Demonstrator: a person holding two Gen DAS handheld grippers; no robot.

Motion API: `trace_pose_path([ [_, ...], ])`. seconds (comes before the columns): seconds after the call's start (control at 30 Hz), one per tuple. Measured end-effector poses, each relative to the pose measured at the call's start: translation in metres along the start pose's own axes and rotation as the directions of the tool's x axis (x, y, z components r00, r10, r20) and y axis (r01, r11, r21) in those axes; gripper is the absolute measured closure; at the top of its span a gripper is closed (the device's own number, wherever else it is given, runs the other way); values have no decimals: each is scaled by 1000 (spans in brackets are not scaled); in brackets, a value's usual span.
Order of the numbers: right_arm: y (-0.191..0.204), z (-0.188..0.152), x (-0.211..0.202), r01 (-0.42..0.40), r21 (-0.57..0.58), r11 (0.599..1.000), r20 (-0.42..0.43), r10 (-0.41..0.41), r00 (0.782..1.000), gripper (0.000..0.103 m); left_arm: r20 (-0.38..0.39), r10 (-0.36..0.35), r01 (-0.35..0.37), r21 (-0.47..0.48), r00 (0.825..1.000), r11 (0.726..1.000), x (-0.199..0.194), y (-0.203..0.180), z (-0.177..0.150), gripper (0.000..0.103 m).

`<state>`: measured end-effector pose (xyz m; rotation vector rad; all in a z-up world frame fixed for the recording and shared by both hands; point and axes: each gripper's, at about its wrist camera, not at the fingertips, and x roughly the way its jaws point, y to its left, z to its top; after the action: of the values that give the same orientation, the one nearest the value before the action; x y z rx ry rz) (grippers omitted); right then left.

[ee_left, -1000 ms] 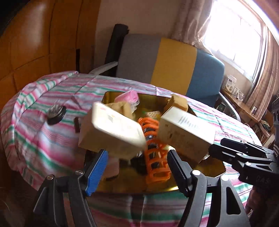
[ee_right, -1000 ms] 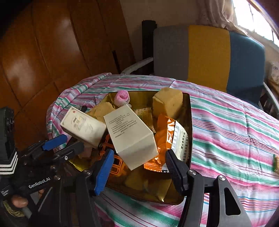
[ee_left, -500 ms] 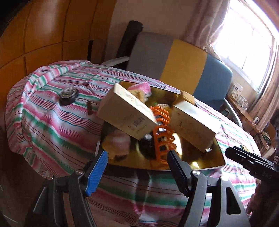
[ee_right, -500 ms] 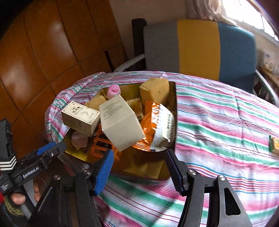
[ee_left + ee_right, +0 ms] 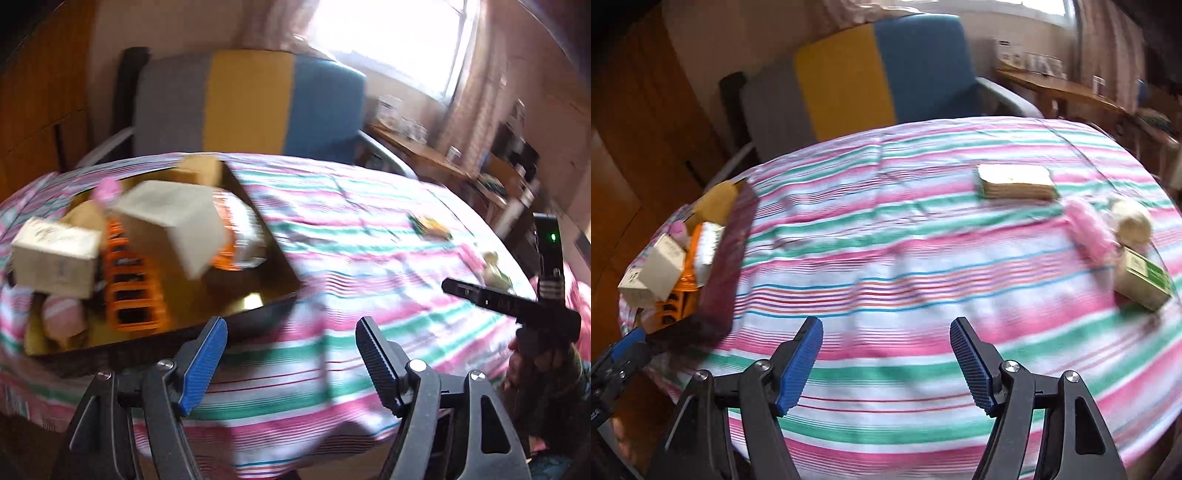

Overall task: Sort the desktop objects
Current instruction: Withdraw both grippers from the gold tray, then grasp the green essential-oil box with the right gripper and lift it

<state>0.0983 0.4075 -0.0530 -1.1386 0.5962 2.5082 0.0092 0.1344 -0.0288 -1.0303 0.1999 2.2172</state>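
Observation:
A gold tray (image 5: 258, 308) sits on the left of the striped table and holds two cream boxes (image 5: 55, 254), an orange rack (image 5: 129, 284) and a pink ball (image 5: 62, 314). My left gripper (image 5: 291, 332) hovers open at the tray's near right corner, jaws opening slightly, nothing between them. My right gripper (image 5: 885, 328) is over bare cloth, jaws opening and empty. Ahead of it lie a flat gold packet (image 5: 1014, 181), a pink fluffy item (image 5: 1087, 229), a cream ball (image 5: 1134, 221) and a green-and-cream box (image 5: 1145, 277). The tray (image 5: 727, 251) is far left there.
The striped tablecloth (image 5: 886, 258) covers a round table. A grey, yellow and blue chair (image 5: 251, 103) stands behind it, and a wooden shelf (image 5: 424, 147) under the window at the right. Wood panelling (image 5: 635, 129) is on the left. A small green packet (image 5: 430, 225) lies mid-table.
Both views have swung right and pulled back from the tray, which now sits at the left. The right gripper's jaws have spread wider. The loose items on the right have come into view.

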Motion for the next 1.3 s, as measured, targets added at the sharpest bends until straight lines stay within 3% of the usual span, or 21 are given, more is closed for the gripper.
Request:
trace_pose_path([
  [0.13, -76, 0, -24, 102, 153, 983, 44, -110, 993, 31, -67, -36, 44, 122, 997, 992, 30, -41, 6, 29],
  [0.3, -150, 4, -49, 193, 323, 926, 93, -234, 968, 30, -126, -44, 70, 207, 991, 976, 62, -75, 8, 29],
  [0.5, -205, 23, -45, 198, 460, 866, 101, -272, 957, 28, -172, -30, 70, 233, 985, 970, 86, -91, 8, 29],
  [0.67, -220, 37, -21, 192, 522, 831, 72, -267, 961, 28, -199, -23, 67, 217, 980, 974, 97, -89, 4, 29],
  [0.73, -214, 38, -7, 182, 534, 826, 44, -242, 969, 27, -211, -23, 66, 201, 977, 977, 101, -86, 2, 29],
  [0.8, -194, 38, 0, 135, 485, 864, 58, -185, 981, 27, -220, -26, 68, 185, 975, 980, 105, -83, 0, 29],
  [0.9, -154, 38, 13, -26, 384, 923, 47, 9, 999, 27, -212, -27, 68, 189, 977, 980, 106, -84, -1, 26],
  [1.0, -112, 37, 21, -246, 291, 924, 10, 255, 967, 27, -209, -35, 76, 188, 977, 979, 107, -85, -2, 24],
  [1.03, -105, 39, 20, -257, 270, 928, 9, 264, 964, 27, -206, -37, 77, 189, 978, 979, 107, -85, -2, 24],
  [1.13, -99, 54, 13, -172, 228, 958, 42, 167, 985, 27, -198, -50, 86, 180, 979, 980, 106, -84, -3, 24],
  [1.2, -107, 66, 12, -53, 214, 976, 63, 40, 997, 27, -195, -57, 92, 172, 979, 981, 106, -83, -3, 23],
  [1.3, -128, 88, 21, 83, 200, 976, 90, -103, 991, 27, -192, -63, 96, 166, 979, 981, 106, -82, -3, 23],
])
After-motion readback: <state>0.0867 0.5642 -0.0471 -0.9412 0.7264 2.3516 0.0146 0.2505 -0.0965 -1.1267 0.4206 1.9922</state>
